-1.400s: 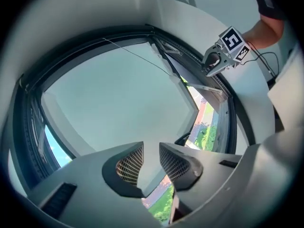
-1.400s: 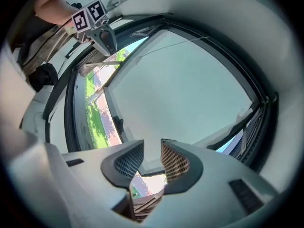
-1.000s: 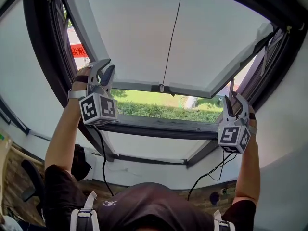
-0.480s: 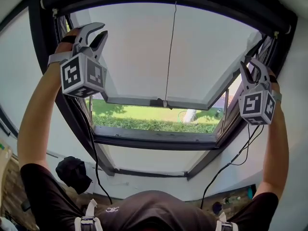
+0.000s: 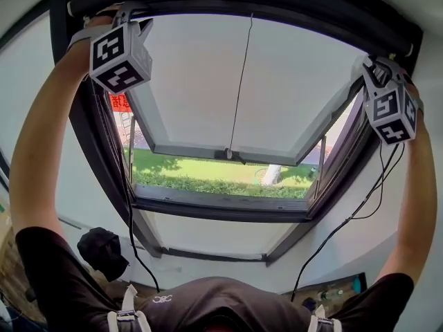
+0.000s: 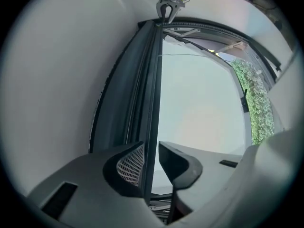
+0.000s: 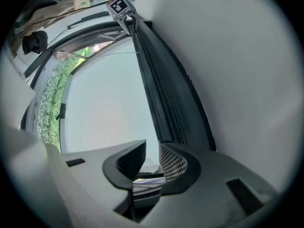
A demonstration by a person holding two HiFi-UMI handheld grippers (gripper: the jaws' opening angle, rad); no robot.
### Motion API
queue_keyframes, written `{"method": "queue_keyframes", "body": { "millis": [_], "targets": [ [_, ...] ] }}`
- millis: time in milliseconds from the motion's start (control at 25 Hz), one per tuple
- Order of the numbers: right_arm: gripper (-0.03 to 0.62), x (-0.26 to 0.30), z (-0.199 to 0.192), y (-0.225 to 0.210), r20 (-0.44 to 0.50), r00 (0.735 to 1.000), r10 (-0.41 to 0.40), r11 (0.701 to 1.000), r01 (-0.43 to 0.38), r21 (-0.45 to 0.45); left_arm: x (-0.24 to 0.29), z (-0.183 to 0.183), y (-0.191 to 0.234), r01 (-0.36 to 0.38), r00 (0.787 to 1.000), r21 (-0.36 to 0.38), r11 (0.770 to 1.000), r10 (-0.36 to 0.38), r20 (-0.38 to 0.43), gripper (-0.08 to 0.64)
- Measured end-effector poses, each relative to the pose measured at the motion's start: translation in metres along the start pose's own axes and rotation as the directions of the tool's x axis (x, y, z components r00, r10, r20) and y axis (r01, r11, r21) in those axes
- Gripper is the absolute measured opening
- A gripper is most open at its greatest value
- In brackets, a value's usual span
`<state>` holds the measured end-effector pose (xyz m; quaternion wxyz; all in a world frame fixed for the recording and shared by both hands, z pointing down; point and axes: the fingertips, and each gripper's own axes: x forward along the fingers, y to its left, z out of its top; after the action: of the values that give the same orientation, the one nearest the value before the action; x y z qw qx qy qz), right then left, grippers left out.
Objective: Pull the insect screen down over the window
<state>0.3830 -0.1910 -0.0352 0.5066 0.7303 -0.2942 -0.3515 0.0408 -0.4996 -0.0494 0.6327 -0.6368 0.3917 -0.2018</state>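
The insect screen is rolled up in the dark housing [image 5: 242, 2] along the top of the window frame. Its dark bar [image 6: 149, 80] runs from one gripper to the other. My left gripper [image 5: 128, 12] is raised to the housing's left end. Its jaws are opening slightly, and the bar's edge passes between them [image 6: 151, 148], close to the left pad. My right gripper [image 5: 377, 68] is at the right end. The bar [image 7: 161, 94] ends behind its right fingertip, and a gap shows between the jaws [image 7: 152, 146]. A thin cord [image 5: 239, 81] hangs down the middle.
The white-framed sash [image 5: 159, 126] is tilted open outward, with its handle [image 5: 228, 154] at the lower edge. Grass [image 5: 208, 175] and a red sign [image 5: 120, 102] show outside. Gripper cables [image 5: 128, 206] hang down each side. White walls [image 5: 28, 109] flank the frame.
Both grippers have risen from level with the sash's lower edge to the two top corners of the window frame. The view has tilted upward with them.
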Motion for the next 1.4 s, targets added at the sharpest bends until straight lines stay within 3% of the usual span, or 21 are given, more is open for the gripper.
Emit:
{"method": "queue_keyframes", "body": {
  "millis": [240,320,440,720,920,1040,1200,1400],
  "targets": [
    [0.089,0.004,-0.004,-0.018,-0.013,1.000,-0.007,1.000,0.007,0.015,0.009,-0.001,-0.001,0.046,0.998,0.016,0.999,-0.046,-0.040,0.098],
    [0.089,0.005,-0.001,-0.018,-0.014,1.000,0.000,1.000,0.000,-0.018,0.012,-0.001,-0.004,0.064,0.997,0.036,0.997,-0.063,-0.043,0.086],
    [0.089,0.008,0.001,-0.017,-0.037,0.999,0.017,0.997,-0.019,-0.072,0.013,-0.002,-0.006,0.125,0.991,0.047,0.991,-0.122,-0.049,0.075],
    [0.089,0.022,0.000,-0.021,-0.065,0.997,0.044,0.996,-0.048,-0.069,0.011,0.000,-0.002,0.234,0.972,0.030,0.972,-0.233,-0.024,0.031],
    [0.089,0.035,-0.005,-0.026,-0.098,0.994,0.052,0.997,-0.057,-0.050,0.009,0.002,0.000,0.238,0.971,0.042,0.970,-0.237,-0.022,0.028],
    [0.044,0.041,-0.004,-0.024,-0.105,0.993,0.051,0.994,-0.060,-0.087,0.010,0.001,-0.003,0.243,0.970,0.039,0.969,-0.243,-0.003,0.026],
    [0.032,0.045,-0.005,-0.020,-0.129,0.991,0.022,0.987,-0.042,-0.154,0.010,0.001,-0.003,0.235,0.972,0.038,0.971,-0.235,0.007,0.026],
    [0.031,0.040,-0.008,-0.006,-0.148,0.987,0.064,0.984,-0.087,-0.155,0.006,0.001,-0.016,0.257,0.966,0.056,0.965,-0.258,0.010,0.026]
  ]
}}
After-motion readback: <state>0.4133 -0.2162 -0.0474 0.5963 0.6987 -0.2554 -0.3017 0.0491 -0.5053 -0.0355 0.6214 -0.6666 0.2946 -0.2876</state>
